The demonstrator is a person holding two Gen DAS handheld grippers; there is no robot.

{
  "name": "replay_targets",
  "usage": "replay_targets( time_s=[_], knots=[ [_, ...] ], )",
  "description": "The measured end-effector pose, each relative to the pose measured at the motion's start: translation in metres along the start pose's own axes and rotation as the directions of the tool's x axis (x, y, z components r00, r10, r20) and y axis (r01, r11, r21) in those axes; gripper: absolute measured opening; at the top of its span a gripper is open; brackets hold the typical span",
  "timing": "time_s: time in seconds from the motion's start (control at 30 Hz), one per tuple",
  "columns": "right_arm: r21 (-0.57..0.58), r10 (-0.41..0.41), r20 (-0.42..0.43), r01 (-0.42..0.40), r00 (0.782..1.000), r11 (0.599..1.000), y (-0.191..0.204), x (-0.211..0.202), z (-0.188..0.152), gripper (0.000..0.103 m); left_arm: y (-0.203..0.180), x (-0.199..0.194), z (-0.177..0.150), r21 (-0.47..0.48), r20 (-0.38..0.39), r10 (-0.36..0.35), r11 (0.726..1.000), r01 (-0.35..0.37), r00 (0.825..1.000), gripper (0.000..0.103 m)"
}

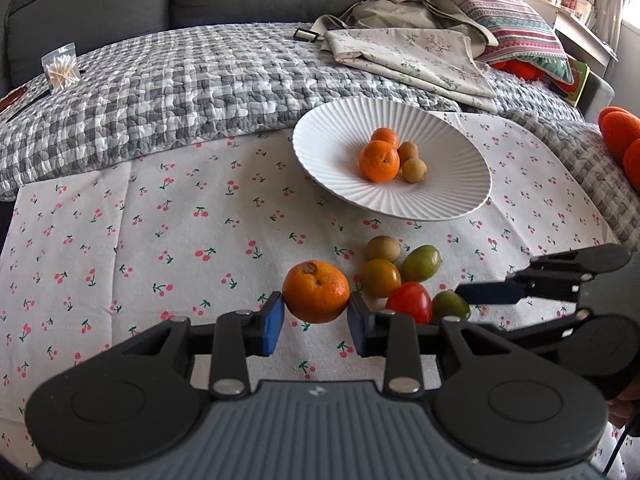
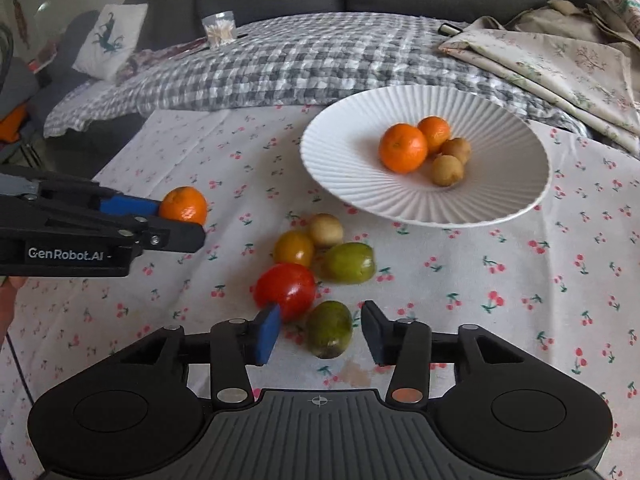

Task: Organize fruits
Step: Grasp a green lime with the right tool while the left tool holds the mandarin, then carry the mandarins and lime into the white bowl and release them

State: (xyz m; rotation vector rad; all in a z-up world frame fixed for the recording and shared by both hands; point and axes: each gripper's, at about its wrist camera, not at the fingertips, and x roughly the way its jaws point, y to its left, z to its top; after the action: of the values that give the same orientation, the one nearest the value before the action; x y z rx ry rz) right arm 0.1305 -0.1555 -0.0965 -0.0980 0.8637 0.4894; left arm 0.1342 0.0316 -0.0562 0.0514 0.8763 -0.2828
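Two mandarins and two small brown fruits already sit in your white ribbed plate (image 2: 500,168). Your left gripper (image 1: 316,314) clamps a mandarin (image 1: 316,291) above the cherry-print cloth (image 1: 140,248). Your right gripper (image 2: 320,330) stands part-open around a green fruit (image 2: 329,329), gripping nothing; five loose fruits remain.

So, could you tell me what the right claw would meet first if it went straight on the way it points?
Most likely the green fruit lying between the open right claw pads; depth is uncertain.

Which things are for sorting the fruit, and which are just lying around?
For the job: plate, held orange, red tomato, green fruits, left tool, right tool.

Lying about: blanket, folded cloth, pillow, cotton swabs.
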Motion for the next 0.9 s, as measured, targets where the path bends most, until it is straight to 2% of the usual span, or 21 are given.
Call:
replay_targets(
  time_s=[0.03, 0.1, 0.3, 0.5, 0.63, 0.9],
  knots=[
    [-0.016, -0.008, -0.02, 0.008, 1.0, 1.0, 0.002, 0.003, -0.001, 0.037, 0.0, 0.0, 0.0, -0.001, 0.001, 0.001, 1.0, -0.001, 1.0, 0.033],
    [-0.029, -0.018, -0.04, 0.017, 0.999, 0.999, 0.002, 0.007, -0.005, 0.027, 0.002, 0.0, 0.001, -0.006, 0.004, 0.0, 1.0, 0.0, 1.0, 0.033],
    [-0.005, 0.006, 0.005, -0.006, 1.0, 1.0, 0.002, -0.012, 0.001, 0.026, 0.002, -0.001, 0.001, -0.008, 0.007, -0.002, 1.0, 0.002, 1.0, 0.033],
    [0.055, -0.008, 0.057, 0.005, 0.998, 0.998, -0.014, -0.037, 0.011, 0.026, 0.002, -0.002, 0.004, -0.008, 0.028, -0.011, 1.0, 0.012, 1.0, 0.033],
    [0.121, -0.035, 0.109, 0.021, 0.993, 0.992, -0.033, -0.053, 0.019, 0.026, -0.003, -0.002, 0.01, 0.007, 0.069, -0.031, 1.0, 0.031, 0.997, 0.033],
    [0.181, -0.113, 0.148, 0.085, 0.983, 0.98, -0.057, -0.054, 0.033, 0.026, -0.026, 0.005, 0.031, 0.079, 0.147, -0.085, 0.994, 0.074, 0.985, 0.033]
  ],
)
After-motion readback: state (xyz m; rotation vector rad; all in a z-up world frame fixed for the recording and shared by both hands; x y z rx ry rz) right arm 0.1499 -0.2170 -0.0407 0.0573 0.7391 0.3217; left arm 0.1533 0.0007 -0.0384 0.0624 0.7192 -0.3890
